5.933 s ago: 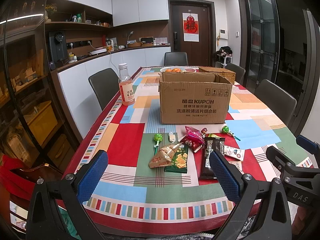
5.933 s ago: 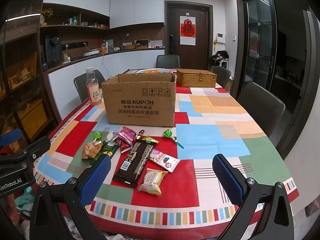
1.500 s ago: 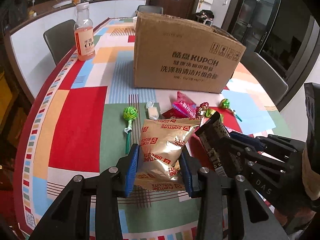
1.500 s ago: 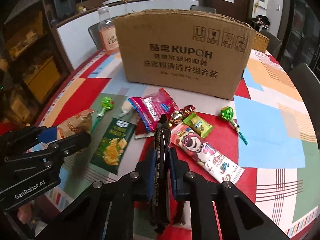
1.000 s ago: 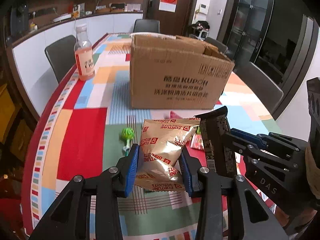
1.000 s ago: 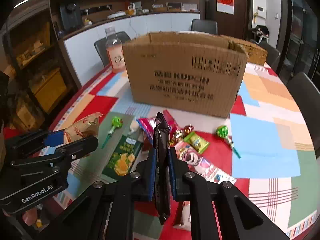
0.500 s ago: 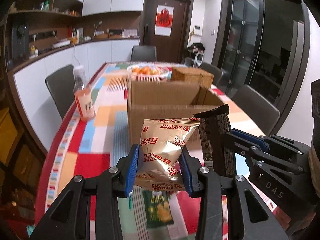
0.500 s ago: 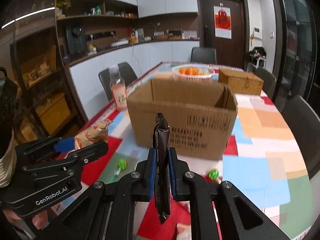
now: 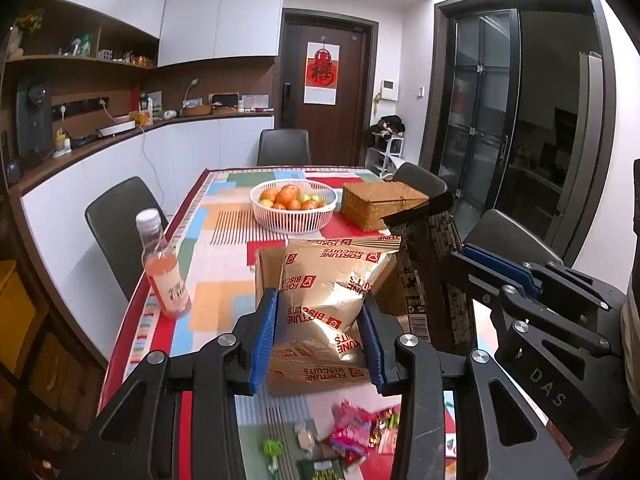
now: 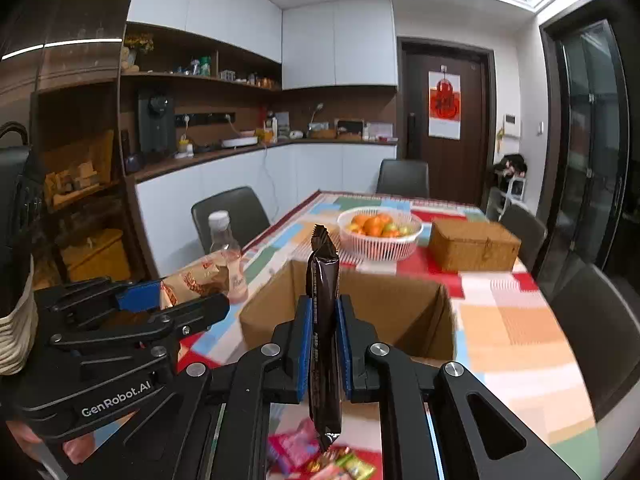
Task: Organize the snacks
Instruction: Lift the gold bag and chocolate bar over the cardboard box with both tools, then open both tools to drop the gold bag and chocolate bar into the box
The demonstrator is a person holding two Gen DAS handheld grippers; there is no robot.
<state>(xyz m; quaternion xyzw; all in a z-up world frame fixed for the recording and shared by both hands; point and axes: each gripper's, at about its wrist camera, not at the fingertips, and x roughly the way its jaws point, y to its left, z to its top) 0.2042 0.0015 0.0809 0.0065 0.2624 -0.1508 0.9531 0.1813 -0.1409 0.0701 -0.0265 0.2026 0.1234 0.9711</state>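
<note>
My left gripper (image 9: 320, 336) is shut on a gold Fortune Biscuits bag (image 9: 332, 292), held up in the air in front of the open cardboard box (image 10: 404, 308). My right gripper (image 10: 323, 344) is shut on a dark brown snack bar (image 10: 324, 320), held upright on edge above the box's near wall. In the left wrist view the same bar (image 9: 432, 280) stands just right of the biscuit bag, with the box (image 9: 266, 276) mostly hidden behind both. Loose snacks (image 9: 360, 436) lie on the tablecloth below the grippers.
A pink drink bottle (image 9: 162, 268) stands left of the box. Behind the box are a white basket of oranges (image 9: 294, 210) and a wicker box (image 9: 382, 204). Dark chairs (image 9: 120, 224) line the table's sides. A counter runs along the left wall.
Both grippers have risen with their snacks and tilted up. The box now sits lower in view with its open top showing. The loose snacks have slid to the bottom edge.
</note>
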